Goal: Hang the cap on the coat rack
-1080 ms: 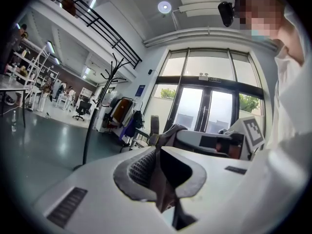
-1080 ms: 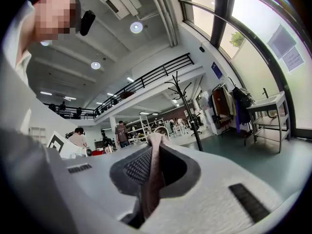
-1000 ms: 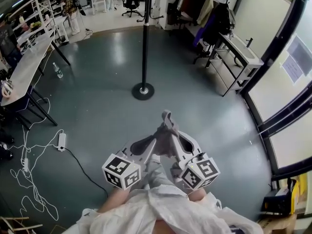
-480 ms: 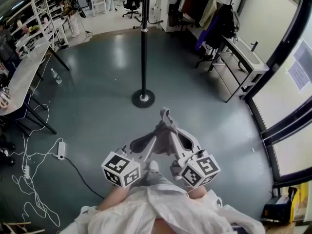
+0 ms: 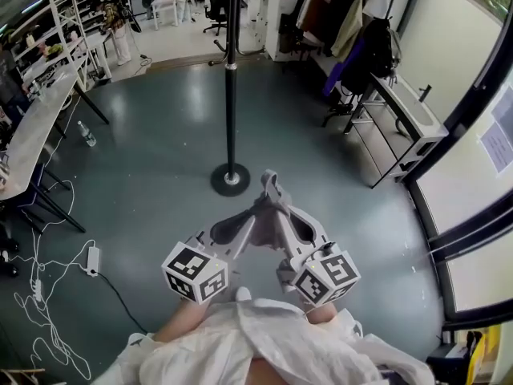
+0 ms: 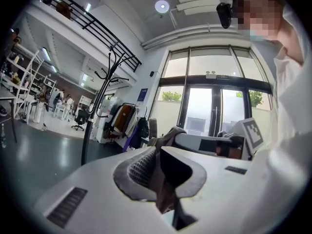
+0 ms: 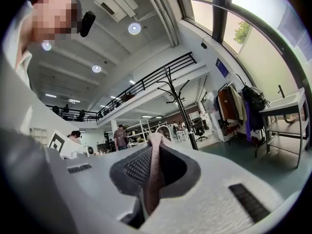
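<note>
Both grippers are held side by side in front of me, level, with a greyish-brown cap (image 5: 270,208) bunched between them. My left gripper (image 5: 255,221) is shut on one side of the cap fabric (image 6: 164,189). On the other side my right gripper (image 5: 282,220) pinches a fold of the cap (image 7: 153,172). The black coat rack (image 5: 231,95) stands on a round base (image 5: 230,180) just beyond the grippers' tips. Its curved hooks show in the left gripper view, coat rack (image 6: 103,89), and in the right gripper view, coat rack (image 7: 178,99).
A long table (image 5: 36,111) runs along the left, with cables and a power strip (image 5: 91,257) on the floor beside it. Hung coats and bags (image 5: 361,38) and a metal bench (image 5: 405,115) stand at the right, next to glass doors (image 5: 481,207).
The coat rack's base has come nearer to the grippers' tips as I moved forward across the floor. Both grippers keep the same hold on the cap.
</note>
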`<state>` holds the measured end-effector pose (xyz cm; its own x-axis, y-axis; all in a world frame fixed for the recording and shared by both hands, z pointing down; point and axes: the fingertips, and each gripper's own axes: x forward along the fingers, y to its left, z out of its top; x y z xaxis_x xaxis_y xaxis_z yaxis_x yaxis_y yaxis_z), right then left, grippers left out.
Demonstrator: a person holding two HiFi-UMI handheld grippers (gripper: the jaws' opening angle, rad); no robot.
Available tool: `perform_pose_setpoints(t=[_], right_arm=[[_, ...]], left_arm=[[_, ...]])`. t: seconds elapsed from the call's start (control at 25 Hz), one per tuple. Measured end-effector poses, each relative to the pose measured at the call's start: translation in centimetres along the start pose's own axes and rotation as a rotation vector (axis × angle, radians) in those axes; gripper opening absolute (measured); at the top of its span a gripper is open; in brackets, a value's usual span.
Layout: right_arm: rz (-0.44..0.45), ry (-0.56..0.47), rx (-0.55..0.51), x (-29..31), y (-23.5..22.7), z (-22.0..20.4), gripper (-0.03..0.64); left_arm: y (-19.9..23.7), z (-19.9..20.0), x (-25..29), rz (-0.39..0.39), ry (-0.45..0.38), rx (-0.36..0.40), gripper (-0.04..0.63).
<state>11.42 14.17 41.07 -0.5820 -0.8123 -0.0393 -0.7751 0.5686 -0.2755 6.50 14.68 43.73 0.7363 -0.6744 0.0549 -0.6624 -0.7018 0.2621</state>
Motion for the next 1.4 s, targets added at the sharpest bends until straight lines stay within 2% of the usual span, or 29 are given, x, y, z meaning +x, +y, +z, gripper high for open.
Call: perform_pose_setpoints(t=[0.08,0.2,0.52,0.88,1.16,1.4], right_arm=[[0.01,-0.001,-0.001,1.4,-1.5,0.3,0.017],[0.017,0.012,0.002,2.8,-3.2,0.2,0.017],[0.008,0.038,0.024,4.8,-6.0,-0.2,0.017],[-0.026,0.041,0.041,7.7,-8.3,-0.6,0.017],[-0.062,0.022,0.023,12.4,-10.5,0.2,0.017],[-0.068,0.012,0.014,18.8,-12.0,0.7,0.017]], left_arm=[[1.1,0.8,1.8,0.003,-0.018,0.004,0.037],[2.5,0.9,3.4,0.012,-0.031,-0.034,0.037],[5.1,-0.1,5.8,0.053,0.003,-0.07,0.037],[7.6,0.2,8.7,0.009,0.037,-0.064,0.037],[12.0,2.0,11.7,-0.024,0.023,-0.062,0.037],[16.9,4.9,14.6,-0.055,0.0,-0.049,0.037]])
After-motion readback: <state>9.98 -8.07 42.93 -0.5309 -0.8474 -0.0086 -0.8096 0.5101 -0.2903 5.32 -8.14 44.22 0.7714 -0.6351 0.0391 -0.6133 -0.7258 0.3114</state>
